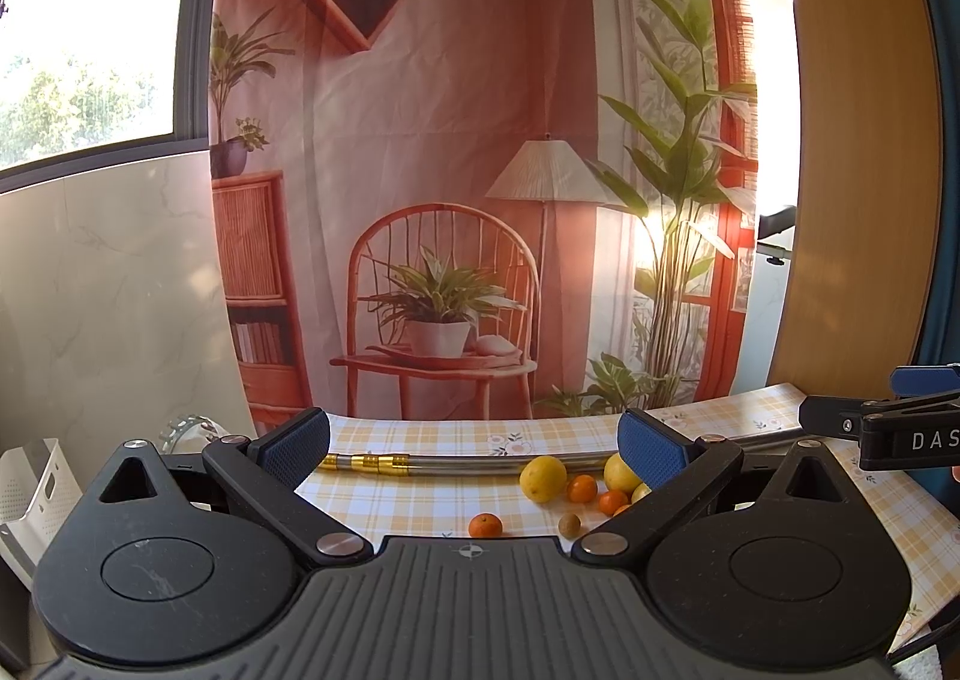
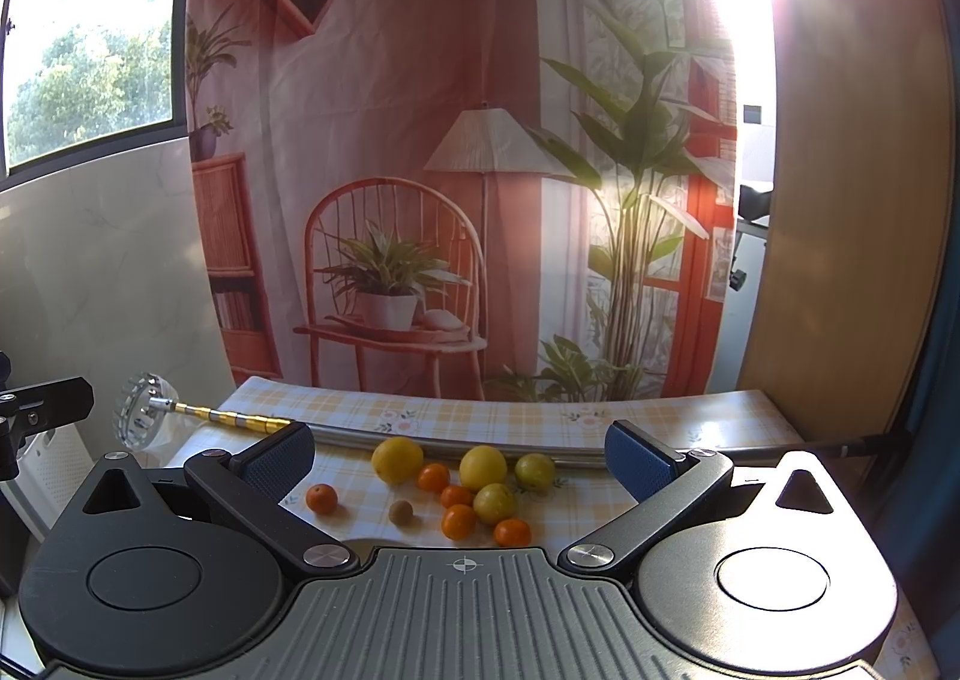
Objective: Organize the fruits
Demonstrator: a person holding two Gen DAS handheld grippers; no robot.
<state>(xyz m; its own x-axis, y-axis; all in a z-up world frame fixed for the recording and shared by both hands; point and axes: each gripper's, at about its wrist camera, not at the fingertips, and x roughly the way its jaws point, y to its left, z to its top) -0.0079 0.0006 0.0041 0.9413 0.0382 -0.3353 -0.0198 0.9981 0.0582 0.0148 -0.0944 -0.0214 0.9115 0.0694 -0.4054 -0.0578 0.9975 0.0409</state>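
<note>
Fruits (image 2: 456,485) lie loose on the checked tablecloth (image 2: 600,500), gathered near its middle: four yellow citrus, with the biggest lemon (image 2: 396,459) at the left, several small oranges, one stray orange (image 2: 321,499) off to the left, and a small brown fruit (image 2: 400,512) just beside it. Behind them a metal rod (image 2: 420,440) with gold bands runs across the cloth, its glass knob (image 2: 139,411) hanging past the left edge. Both grippers hover above the near edge, apart from every fruit: the left gripper (image 1: 474,449) has its jaws spread wide and empty, and so does the right gripper (image 2: 459,455). A white perforated bin (image 1: 36,485) stands off the table's left side. Sorting seems not yet begun. The next move probably calls for lowering one gripper over an outlying piece, such as the stray orange, and closing gently, since round fruit may roll.
</note>
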